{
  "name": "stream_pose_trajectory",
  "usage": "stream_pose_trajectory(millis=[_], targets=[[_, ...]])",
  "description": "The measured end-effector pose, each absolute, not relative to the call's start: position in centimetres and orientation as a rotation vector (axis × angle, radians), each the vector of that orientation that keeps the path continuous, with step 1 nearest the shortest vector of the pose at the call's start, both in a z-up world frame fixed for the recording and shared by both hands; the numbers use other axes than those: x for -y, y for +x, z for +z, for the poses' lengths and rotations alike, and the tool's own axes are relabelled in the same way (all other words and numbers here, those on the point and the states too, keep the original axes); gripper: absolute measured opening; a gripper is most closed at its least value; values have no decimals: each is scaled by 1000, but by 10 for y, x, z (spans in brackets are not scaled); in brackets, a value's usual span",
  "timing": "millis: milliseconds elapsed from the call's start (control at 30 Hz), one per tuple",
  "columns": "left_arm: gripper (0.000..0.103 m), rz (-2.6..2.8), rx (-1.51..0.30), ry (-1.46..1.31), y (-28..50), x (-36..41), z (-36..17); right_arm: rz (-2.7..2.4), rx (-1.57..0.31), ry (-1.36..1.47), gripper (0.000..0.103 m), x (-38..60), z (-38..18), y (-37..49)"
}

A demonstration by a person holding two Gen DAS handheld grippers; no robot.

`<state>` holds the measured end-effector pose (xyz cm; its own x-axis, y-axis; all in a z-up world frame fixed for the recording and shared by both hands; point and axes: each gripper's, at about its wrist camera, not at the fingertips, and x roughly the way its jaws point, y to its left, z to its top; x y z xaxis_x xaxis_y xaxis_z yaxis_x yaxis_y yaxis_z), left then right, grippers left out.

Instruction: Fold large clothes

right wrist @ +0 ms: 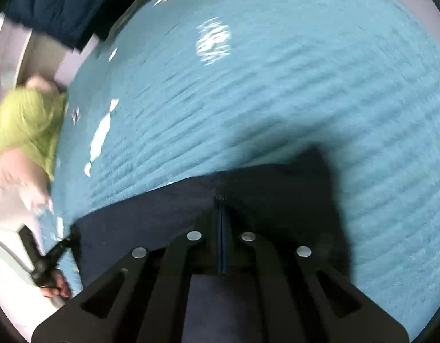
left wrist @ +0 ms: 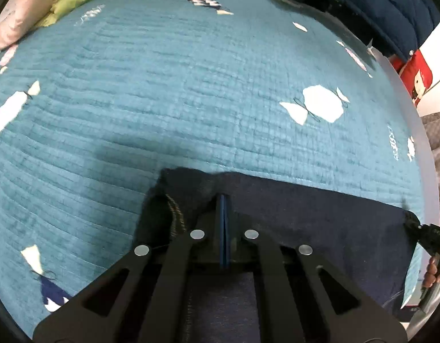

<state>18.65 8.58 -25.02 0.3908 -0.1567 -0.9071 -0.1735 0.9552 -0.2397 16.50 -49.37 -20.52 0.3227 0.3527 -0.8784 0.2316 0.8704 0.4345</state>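
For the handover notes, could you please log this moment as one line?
stage: mid-fold | left gripper: shut on dark garment | right gripper: shut on dark garment | surface: teal quilt

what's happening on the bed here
A person is folding a dark navy garment on a teal quilted bedspread. The left hand-held gripper and the right hand-held gripper are each shut on the cloth's edge, holding it stretched between them over the bed.
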Motion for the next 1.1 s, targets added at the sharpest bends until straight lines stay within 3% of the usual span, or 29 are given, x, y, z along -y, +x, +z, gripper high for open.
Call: stream_pose_trajectory(millis=[133, 233, 267, 433, 567, 700, 900, 1100], targets=[[3, 83, -1155, -231, 183, -90, -237, -8, -1201, 528, 0, 503, -182, 155], [3, 258, -1112, -44, 176, -102, -223, -111, -1103, 360, 3, 477, -148, 133], [3, 210, -1120, -107, 171, -107, -219, -65, -1086, 361, 3, 465, -143, 127], [4, -22, -1151, -163, 126, -72, -208, 269, -1140, 339, 2, 365, -163, 95], [3, -125, -1248, -143, 98, -33, -241, 376, -1255, 190, 2, 303, -205, 78], [2, -105, -1227, -106, 71, -46, -255, 325, -1271, 352, 0, 364, -226, 66], [2, 45, -1233, -7, 36, -95, -248, -80, -1232, 456, 0, 511, -206, 25], [3, 3, -1217, -86, 17, -87, -216, -28, -1155, 439, 3, 497, -166, -5]])
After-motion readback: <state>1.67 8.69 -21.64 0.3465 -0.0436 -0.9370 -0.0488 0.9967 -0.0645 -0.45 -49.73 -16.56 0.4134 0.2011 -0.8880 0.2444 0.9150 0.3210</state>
